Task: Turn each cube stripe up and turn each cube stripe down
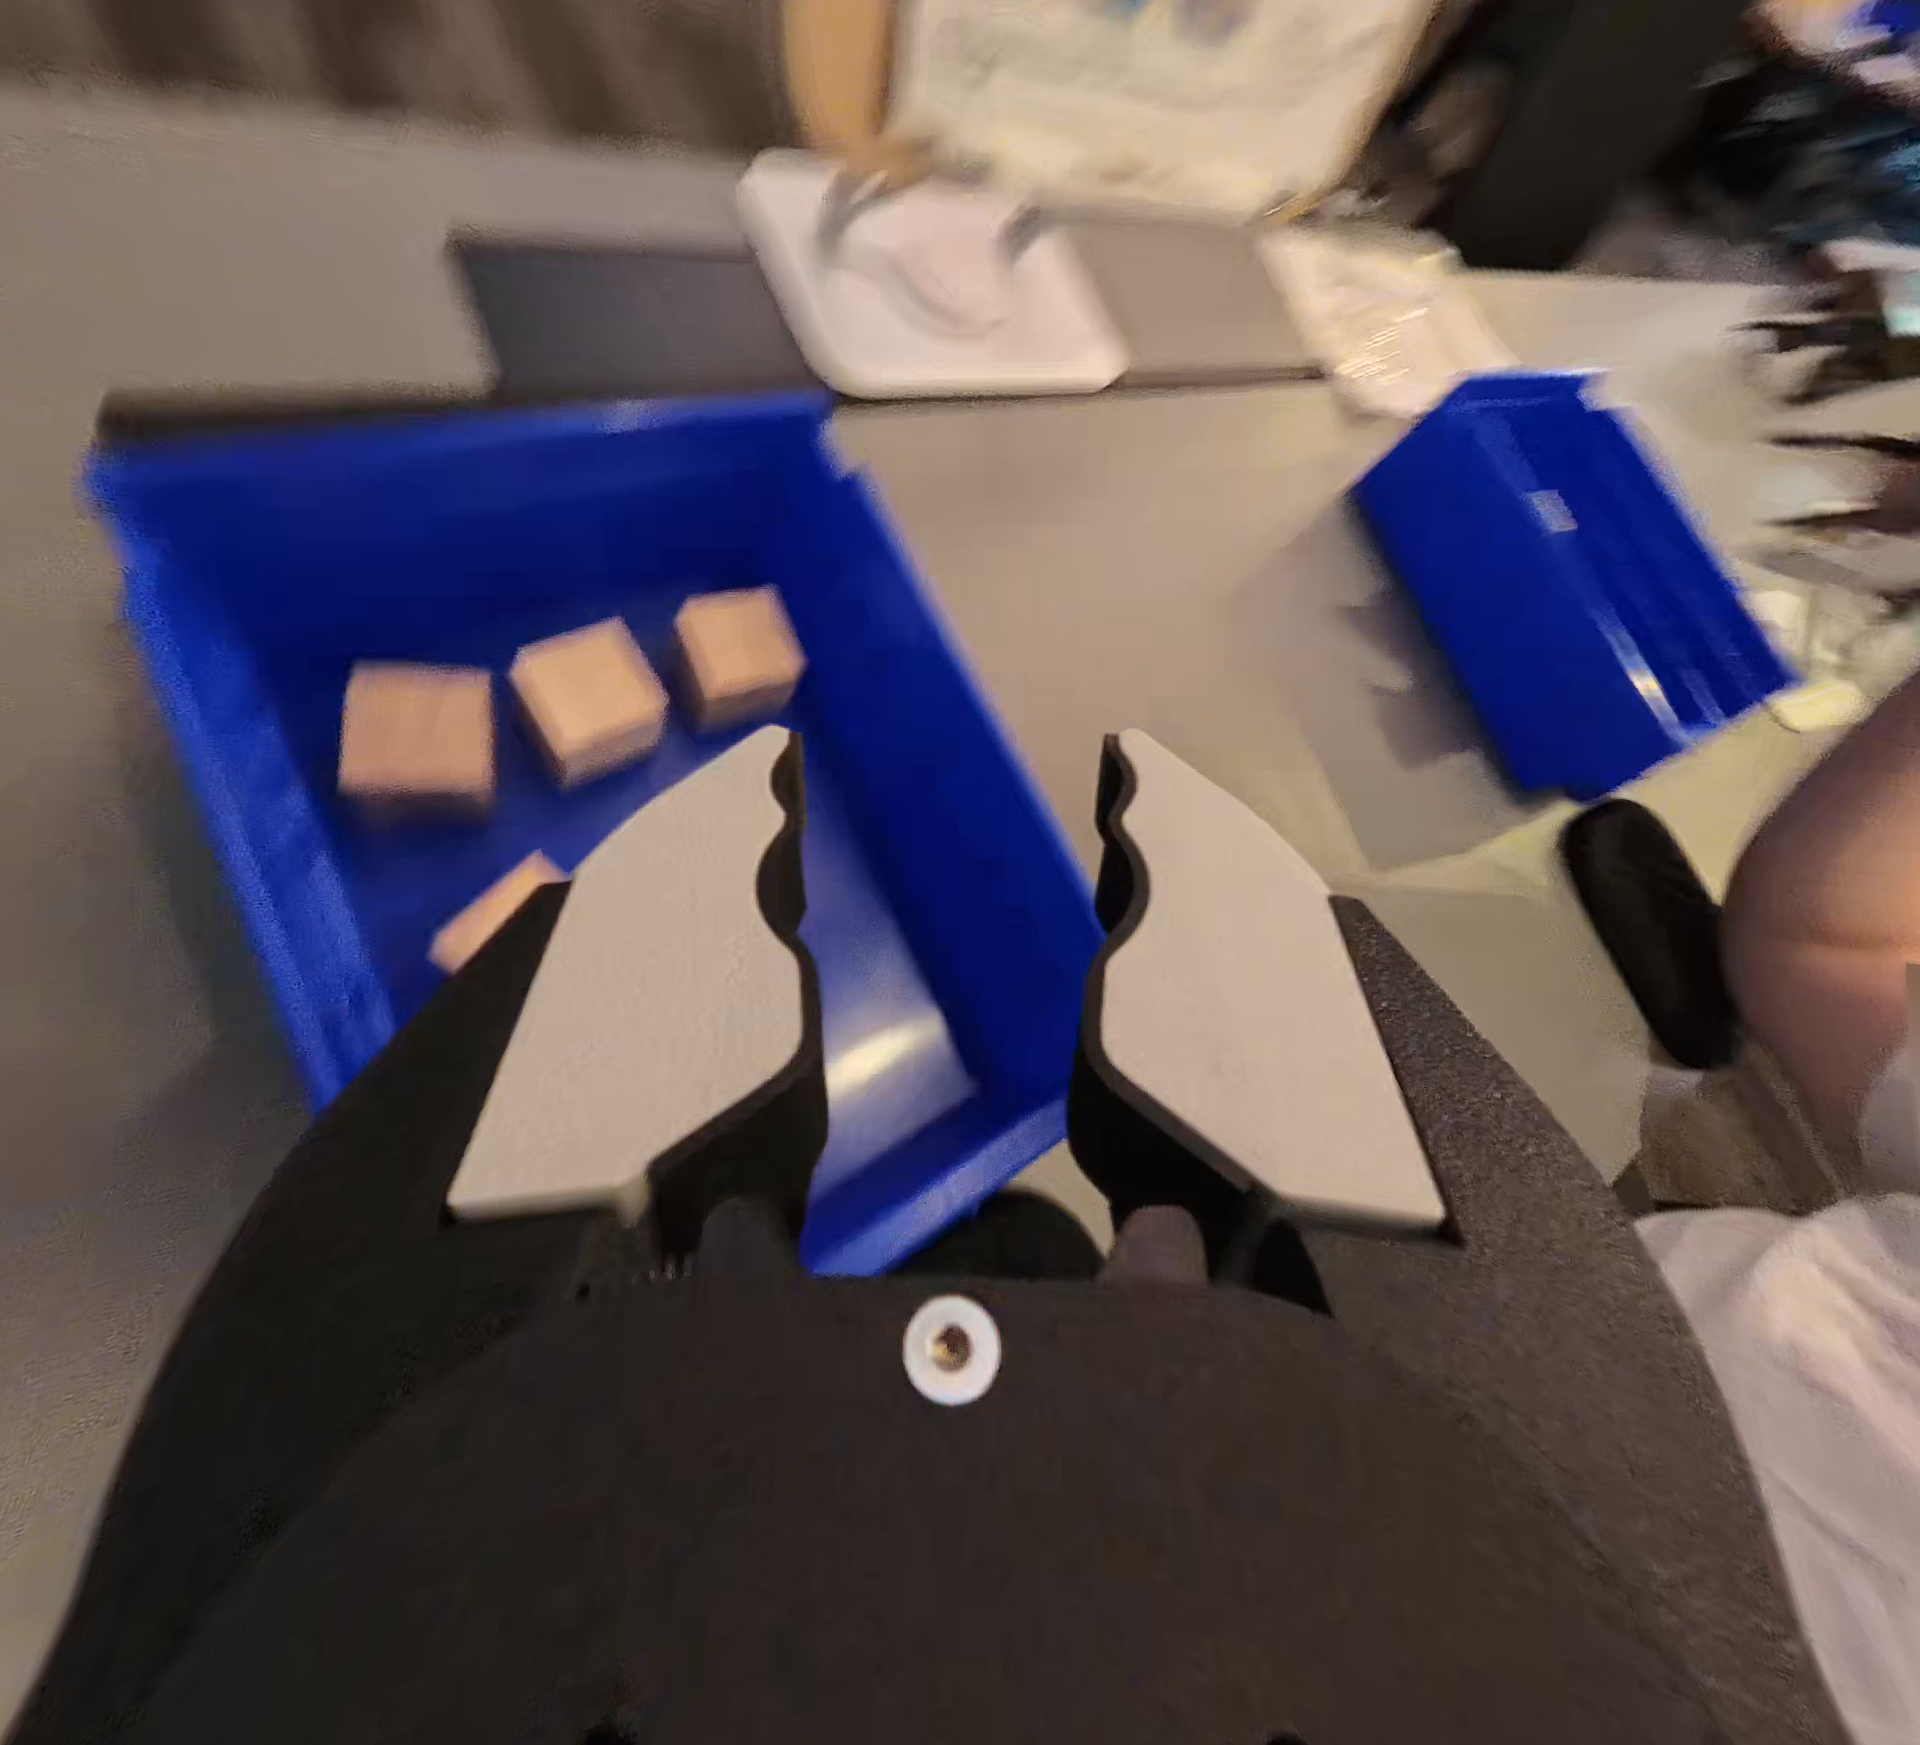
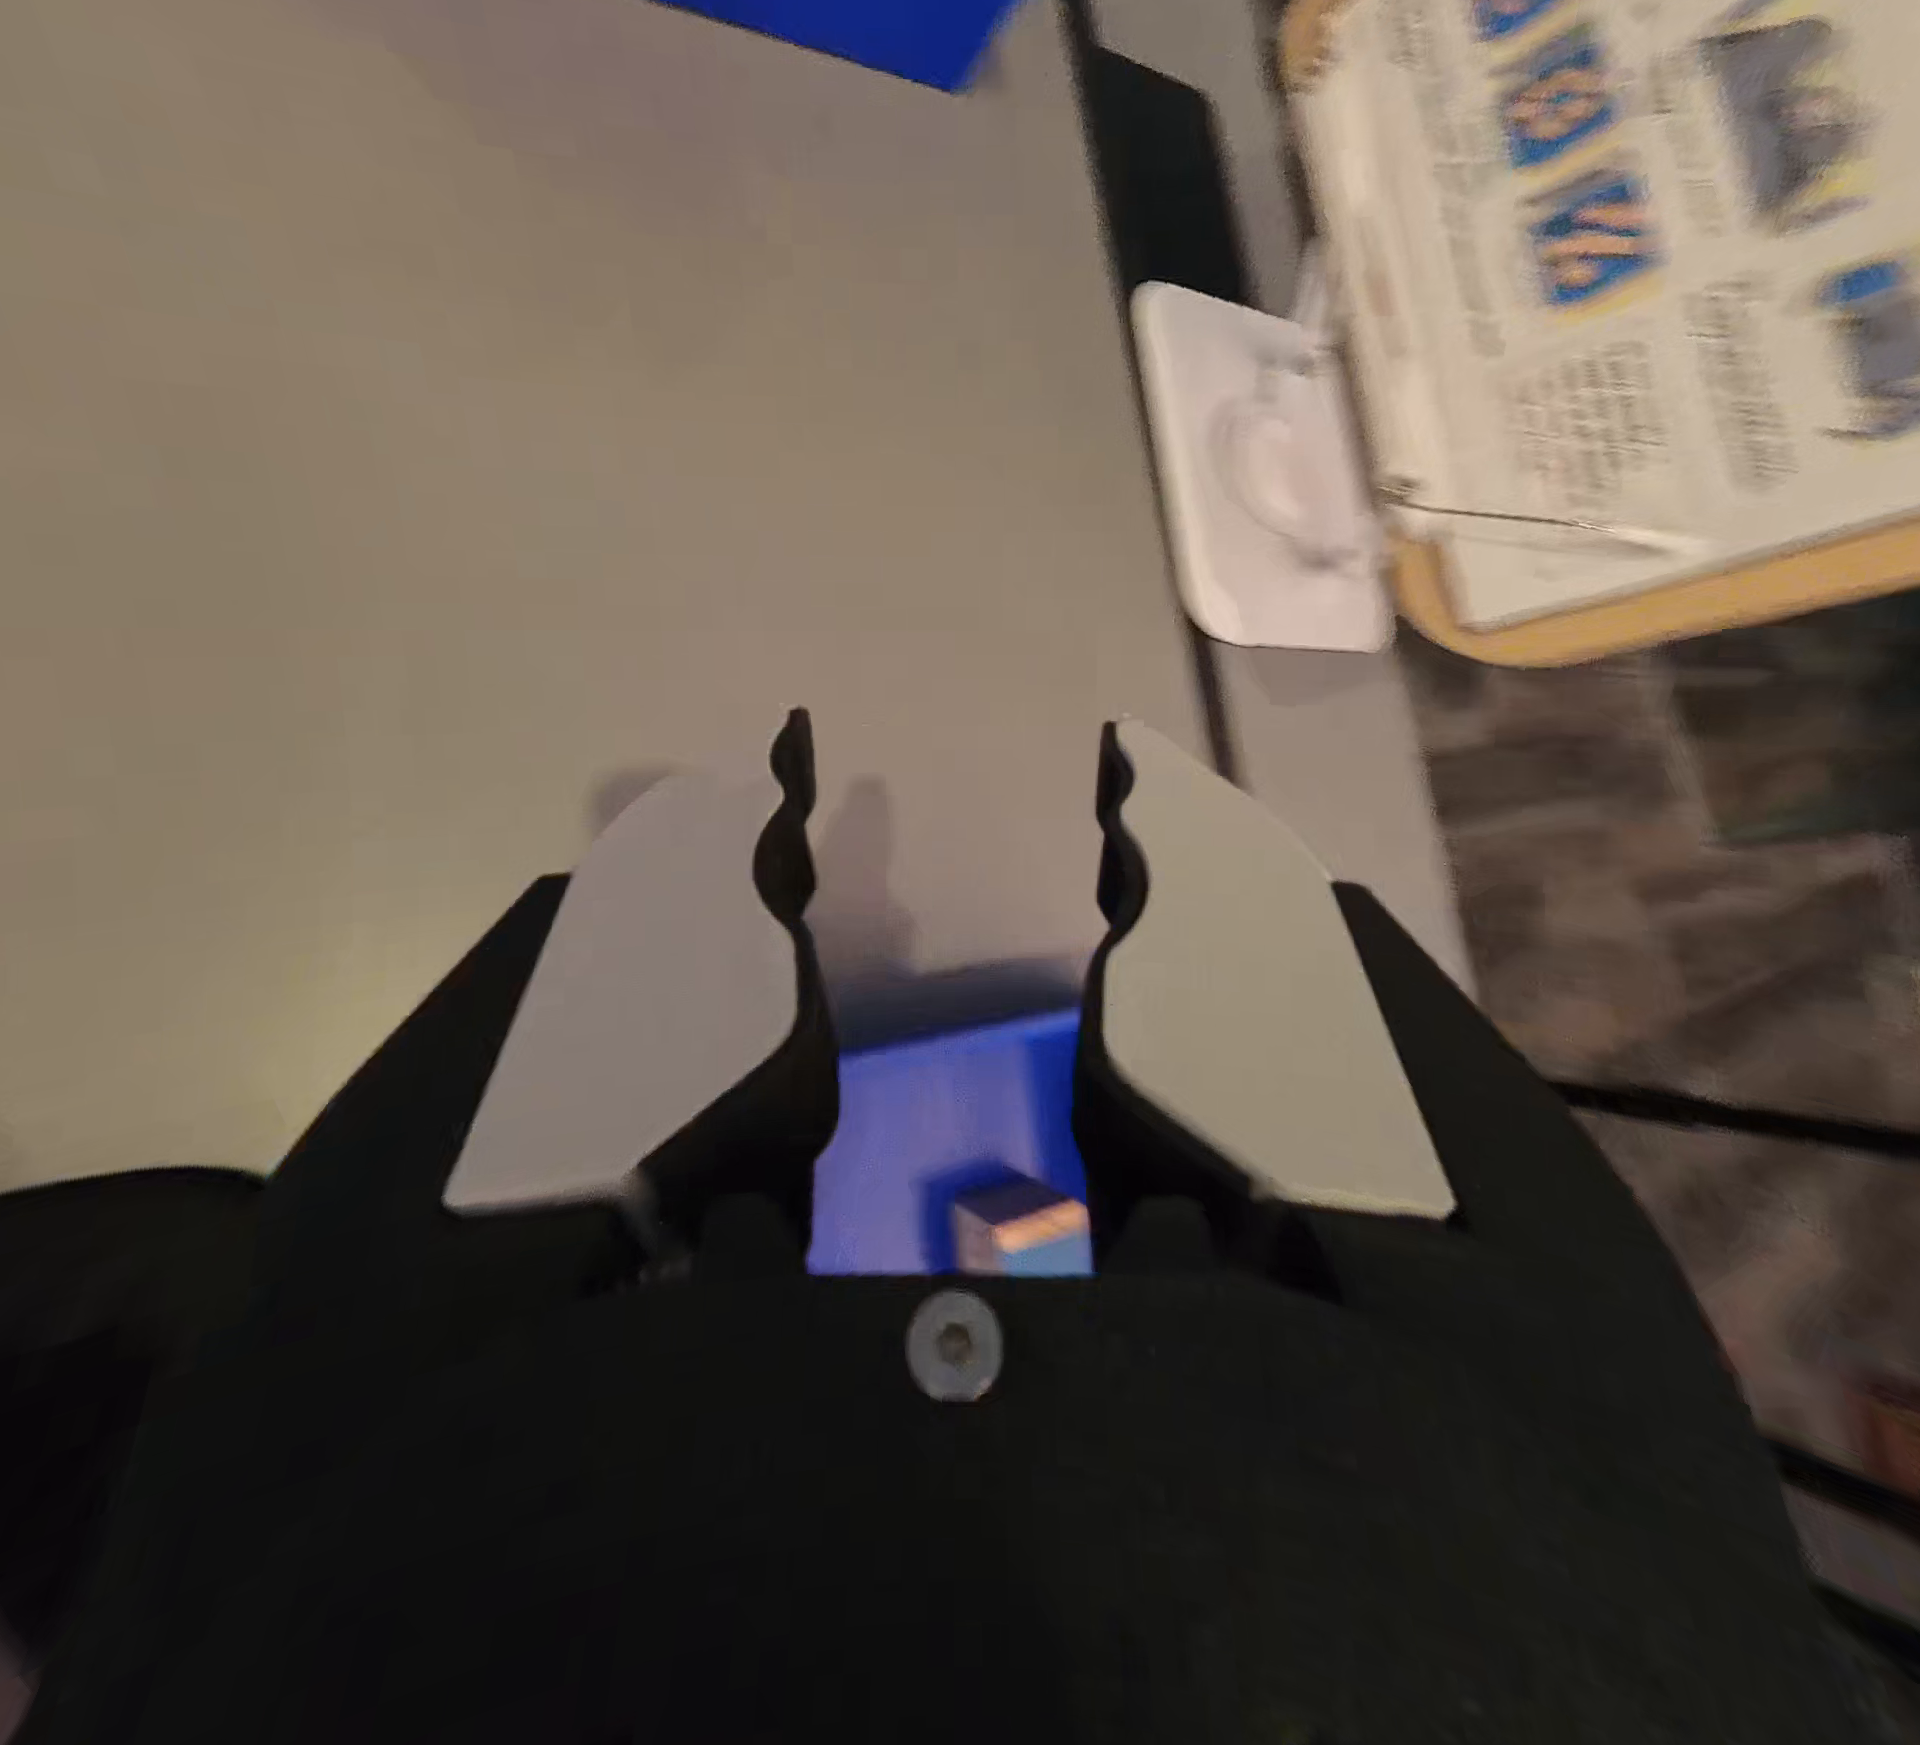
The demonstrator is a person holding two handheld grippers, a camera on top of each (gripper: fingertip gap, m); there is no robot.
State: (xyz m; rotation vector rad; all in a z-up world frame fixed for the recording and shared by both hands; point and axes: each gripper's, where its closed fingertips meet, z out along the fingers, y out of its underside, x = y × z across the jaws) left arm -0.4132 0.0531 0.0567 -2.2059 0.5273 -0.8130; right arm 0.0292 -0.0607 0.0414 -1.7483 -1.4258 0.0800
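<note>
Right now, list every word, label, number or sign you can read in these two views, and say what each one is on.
None can be read; both views are motion-blurred.
Printed sheet on the wooden clipboard: blocks of text beside blue pictures, too blurred to read.
Small pale label on the side of the smaller blue plastic bin: too small and blurred.
Tan wooden cubes in the large blue plastic bin: no markings visible.
White square stand: no writing visible.
</note>
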